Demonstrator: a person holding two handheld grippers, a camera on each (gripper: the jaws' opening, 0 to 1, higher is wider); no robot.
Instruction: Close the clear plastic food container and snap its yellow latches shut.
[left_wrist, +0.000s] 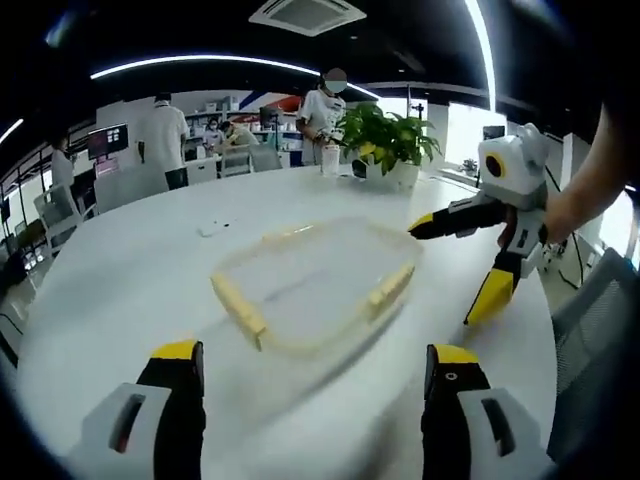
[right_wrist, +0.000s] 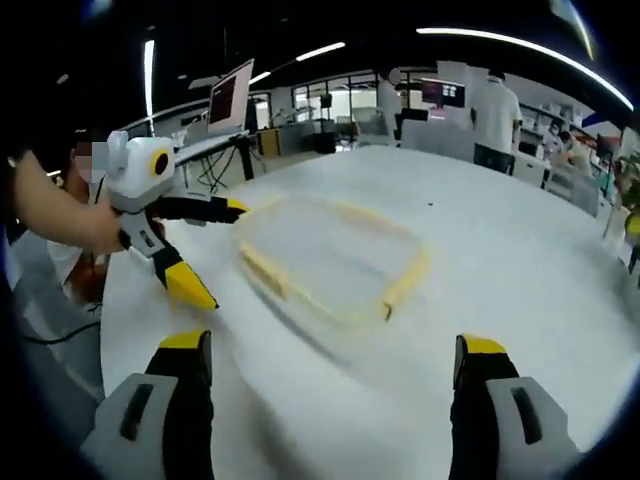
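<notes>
I have the container (left_wrist: 315, 285) lying flat on the white table (left_wrist: 120, 290), lid seemingly already on it, yellow latches (left_wrist: 238, 308) along its edges. The pictures are too blurred for me to tell which latches are snapped. My left gripper (left_wrist: 312, 375) hangs back from the container's near side, jaws spread wide with nothing between them. My right gripper (right_wrist: 330, 365) is also clear of the container with jaws spread and empty; in the left gripper view it (left_wrist: 450, 270) sits just beside the container's far corner, one tip close to the rim.

My worry is the light, clear box sliding on the smooth table if I push a latch from one side only, so I'd want the other gripper bracing the opposite edge. Pressing with a spread jaw could also slip off the narrow latch, or tip up the lid if it isn't seated squarely. A plant (left_wrist: 390, 140) stands well beyond the container, out of the way.
</notes>
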